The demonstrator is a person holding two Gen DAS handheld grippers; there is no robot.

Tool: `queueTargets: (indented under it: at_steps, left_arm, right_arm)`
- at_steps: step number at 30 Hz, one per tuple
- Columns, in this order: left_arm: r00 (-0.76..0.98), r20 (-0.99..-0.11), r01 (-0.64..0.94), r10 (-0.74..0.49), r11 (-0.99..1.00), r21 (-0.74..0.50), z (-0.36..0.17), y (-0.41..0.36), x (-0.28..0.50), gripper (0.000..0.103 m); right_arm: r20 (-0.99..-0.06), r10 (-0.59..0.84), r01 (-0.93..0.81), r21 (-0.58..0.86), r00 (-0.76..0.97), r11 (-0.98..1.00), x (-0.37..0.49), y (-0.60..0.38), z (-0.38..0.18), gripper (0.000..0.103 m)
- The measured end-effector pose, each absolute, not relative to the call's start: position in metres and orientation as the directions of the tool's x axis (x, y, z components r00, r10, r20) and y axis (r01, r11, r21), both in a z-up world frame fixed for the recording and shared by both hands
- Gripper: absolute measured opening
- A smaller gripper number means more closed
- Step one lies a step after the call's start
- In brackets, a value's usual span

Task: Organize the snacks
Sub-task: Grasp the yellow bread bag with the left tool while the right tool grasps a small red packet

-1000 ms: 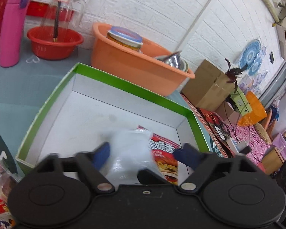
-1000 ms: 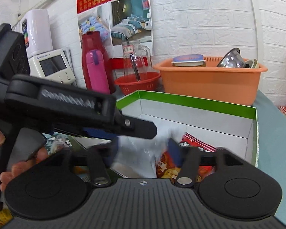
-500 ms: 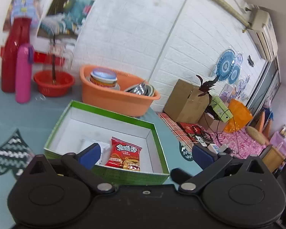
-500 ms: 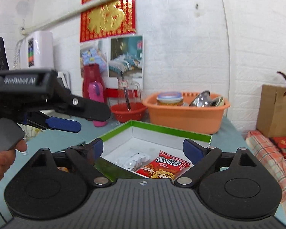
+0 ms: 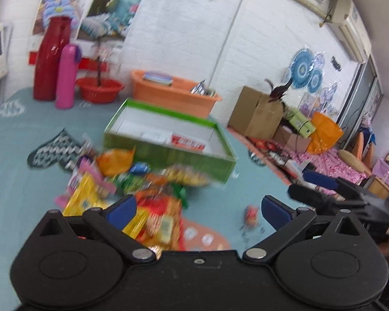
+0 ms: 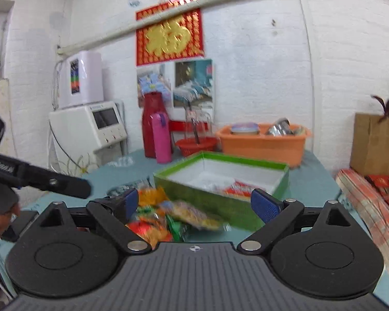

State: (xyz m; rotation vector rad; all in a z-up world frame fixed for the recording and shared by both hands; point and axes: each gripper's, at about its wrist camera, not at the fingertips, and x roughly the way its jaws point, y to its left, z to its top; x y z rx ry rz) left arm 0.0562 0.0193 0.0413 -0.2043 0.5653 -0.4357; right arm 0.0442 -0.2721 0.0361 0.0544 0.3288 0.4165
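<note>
— Fingers first: how did they stand?

— Fingers [image 5: 122, 208] of the left gripper [image 5: 198, 210] were spread wide with nothing between them, hanging above the near end of the snack pile [image 5: 132, 184]. The right gripper [image 6: 194, 203] was just as wide apart and empty, its blue pads framing the same heap from the other side.

— Was there room to move?

— Some. To the left gripper's right lay bare teal counter [image 5: 20, 181], with only one small wrapped sweet [image 5: 250, 213] lying alone on it. The right gripper's dark body showed at that view's right edge, near but not touching. In the right wrist view the left gripper's arm reached in from the left, a person's hand [image 6: 0, 223] on its handle.

— And the snacks themselves?

— Blurred, but bright: yellow, orange, red and green packets heaped loosely, the far ones lying right against the front wall of the green box [image 5: 168, 153]. Inside the white-lined box lay a red packet [image 5: 188, 141] and a pale wrapper beside it; details were too smeared to read.

— Beyond the box?

— An orange tub [image 5: 173, 94] just behind it, then a red basin [image 5: 99, 89], a pink flask [image 5: 66, 76] and a red flask [image 5: 50, 59] near the white brick wall.
</note>
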Motion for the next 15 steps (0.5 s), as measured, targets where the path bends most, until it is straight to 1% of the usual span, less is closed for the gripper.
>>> queueTargets:
  at_steps: [4,8,11,13,15]
  left_arm:
    - [0.748,-0.531,0.31,-0.399,0.917,-0.253,0.008,0.03,0.053,0.103]
    - [0.714,-0.565,0.331,-0.413,0.911,-0.246,-0.011,0.034,0.059,0.103]
    - [0.72,-0.569,0.342,-0.398,0.916,-0.208,-0.017,0.031,0.064,0.103]
    - [0.713,-0.594,0.33,-0.372,0.926,-0.184,-0.025,0.029,0.069,0.103]
    - [0.67,-0.63,0.335,-0.394,0.917,-0.217,-0.033,0.028,0.072,0.103]
  right_arm:
    - [-0.411,0.343,-0.294,0.179,0.845,0.939,0.049,-0.281,0.003,0.103]
    - [-0.49,0.274,-0.199,0.2,0.827,0.959,0.054,-0.286,-0.022,0.103]
    - [-0.513,0.259,-0.169,0.217,0.818,0.961,0.059,-0.288,-0.029,0.103]
    - [-0.511,0.258,-0.168,0.216,0.82,0.962,0.06,-0.287,-0.03,0.103]
    - [-0.508,0.259,-0.179,0.201,0.821,0.963,0.061,-0.286,-0.03,0.103]
